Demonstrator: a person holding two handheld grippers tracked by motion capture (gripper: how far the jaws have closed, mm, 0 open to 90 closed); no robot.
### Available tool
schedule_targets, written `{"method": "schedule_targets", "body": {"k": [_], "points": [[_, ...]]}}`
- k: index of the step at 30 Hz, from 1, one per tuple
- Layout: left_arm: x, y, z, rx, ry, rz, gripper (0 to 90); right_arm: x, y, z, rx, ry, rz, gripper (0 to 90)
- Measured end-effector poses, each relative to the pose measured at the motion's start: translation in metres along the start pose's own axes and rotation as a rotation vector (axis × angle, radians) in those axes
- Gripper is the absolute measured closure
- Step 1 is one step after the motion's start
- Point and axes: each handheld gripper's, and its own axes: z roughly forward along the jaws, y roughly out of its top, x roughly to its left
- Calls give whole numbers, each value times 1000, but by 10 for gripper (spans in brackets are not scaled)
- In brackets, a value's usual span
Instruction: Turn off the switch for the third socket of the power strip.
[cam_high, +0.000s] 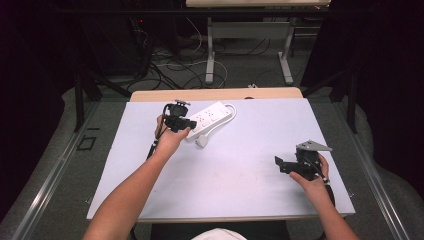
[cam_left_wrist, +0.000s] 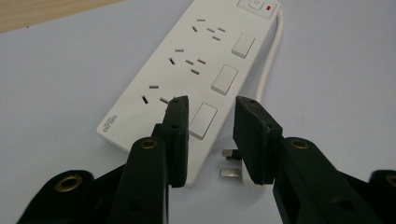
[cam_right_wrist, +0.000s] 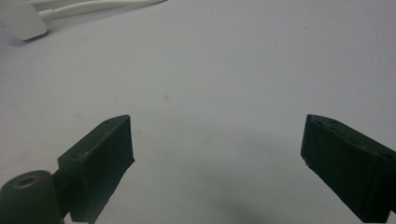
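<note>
Pale grey table (cam_high: 240, 165), white DELIXI-marked power strip (cam_left_wrist: 187, 70), left gripper (cam_left_wrist: 211, 126) narrowly parted, right gripper (cam_right_wrist: 217, 158) wide.

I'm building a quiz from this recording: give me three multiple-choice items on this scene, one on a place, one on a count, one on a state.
1. Where does the white plastic power strip lie?
A. far half of the table, in front of the left gripper
B. on the floor
C. under the right gripper

2. How many rectangular rocker switches sit beside its sockets?
A. one
B. three
C. six

3. How does the right gripper stand?
A. shut on the white plug
B. open, holding nothing
C. shut on the cord

Key: 1 A, the high view places it there; 2 B, the left gripper view shows three; 3 B, its jaws stand wide apart over bare table.
</note>
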Motion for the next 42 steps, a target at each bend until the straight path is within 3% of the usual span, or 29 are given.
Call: {"method": "schedule_targets", "body": {"k": [25,42], "points": [[-3,-4,15,36,6,6,686,-1,-1,1,15,3,6,111],[-2,-4,23,56,7,-4,759,-2,-1,1,14,4,-1,112]]}}
